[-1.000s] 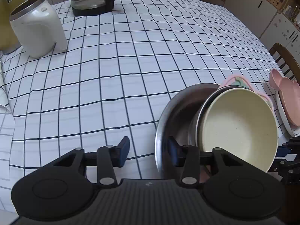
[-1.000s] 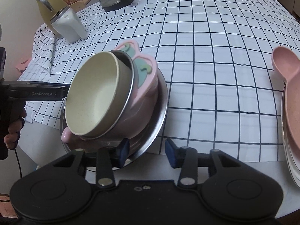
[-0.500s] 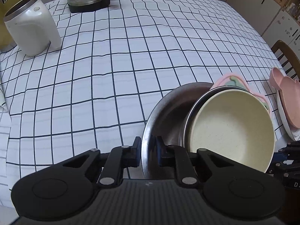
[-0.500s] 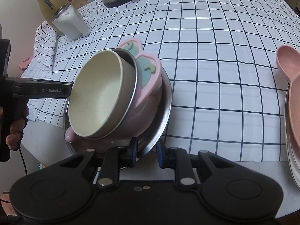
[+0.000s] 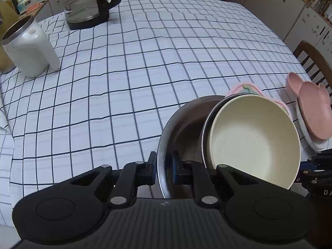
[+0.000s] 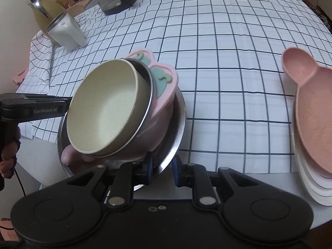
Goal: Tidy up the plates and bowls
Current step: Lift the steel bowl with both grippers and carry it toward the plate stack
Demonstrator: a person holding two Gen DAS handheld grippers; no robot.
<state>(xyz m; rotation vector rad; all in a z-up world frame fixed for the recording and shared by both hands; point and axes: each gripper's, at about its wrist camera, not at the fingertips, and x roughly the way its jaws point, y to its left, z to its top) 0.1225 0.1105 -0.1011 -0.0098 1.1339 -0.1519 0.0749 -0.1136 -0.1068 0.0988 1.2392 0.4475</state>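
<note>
A big steel bowl (image 5: 182,124) (image 6: 179,124) sits at the table's near edge. Nested in it, leaning, are a pink bowl (image 5: 242,87) (image 6: 166,95) with green patches, a steel-rimmed bowl and, innermost, a cream bowl (image 5: 253,143) (image 6: 105,112). My left gripper (image 5: 164,166) is shut on the steel bowl's rim, one pad inside and one outside. My right gripper (image 6: 162,168) pinches the opposite rim the same way. The right wrist view also shows the left gripper (image 6: 31,110) and the hand (image 6: 8,157) holding it. A pink bear-shaped plate (image 5: 311,108) (image 6: 313,114) tops a stack of white plates (image 6: 311,186) at the right.
A glass kettle (image 5: 87,2) stands at the far side of the checked tablecloth (image 5: 124,72). A white canister (image 5: 27,49) and a yellow jug (image 6: 45,10) are at the far left. A wooden chair (image 5: 311,56) is beyond the right edge.
Both grippers have shut onto the steel bowl's rim, one from each side. The left view has drawn back and up a little; the nested bowls now lean more.
</note>
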